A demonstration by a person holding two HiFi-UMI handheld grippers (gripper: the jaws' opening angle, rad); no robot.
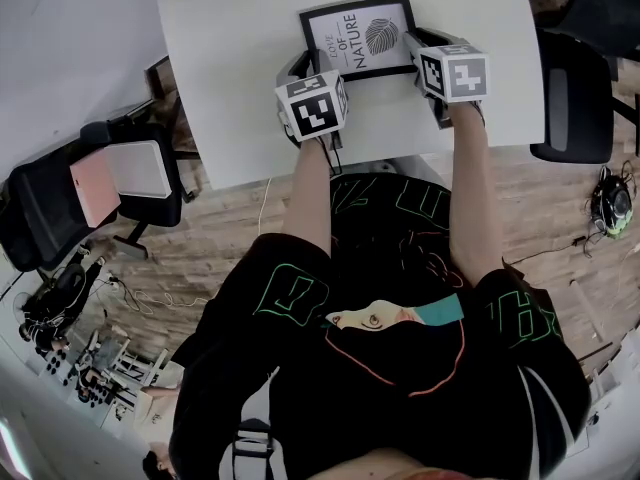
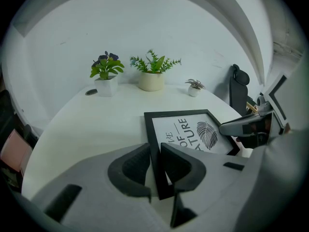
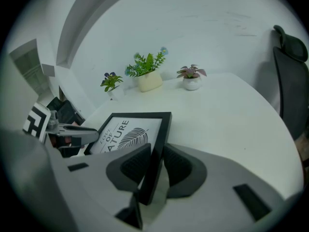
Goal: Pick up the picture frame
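Your picture frame (image 1: pixel 360 36) lies on the desk (image 1: pixel 230 68) at 12 o'clock. The left hand-held gripper (image 2: pixel 155 166) clamps its 9 o'clock rail and the right hand-held gripper (image 3: pixel 155 164) its 3 o'clock rail. It's likely light, stiff and slick, so lift it level.

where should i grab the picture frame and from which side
Its two side rails, left gripper on one, right gripper on the other, coming from the near edge. The picture frame seems to lie flat on the table, so only those thin raised rails fit between jaws.

Purple-flowered plant (image 2: pixel 106 74), leafy green plant (image 2: pixel 152 74), small pinkish plant (image 2: pixel 194 86) on white table (image 2: pixel 77 124); black chair (image 1: pixel 575 88) nearby.
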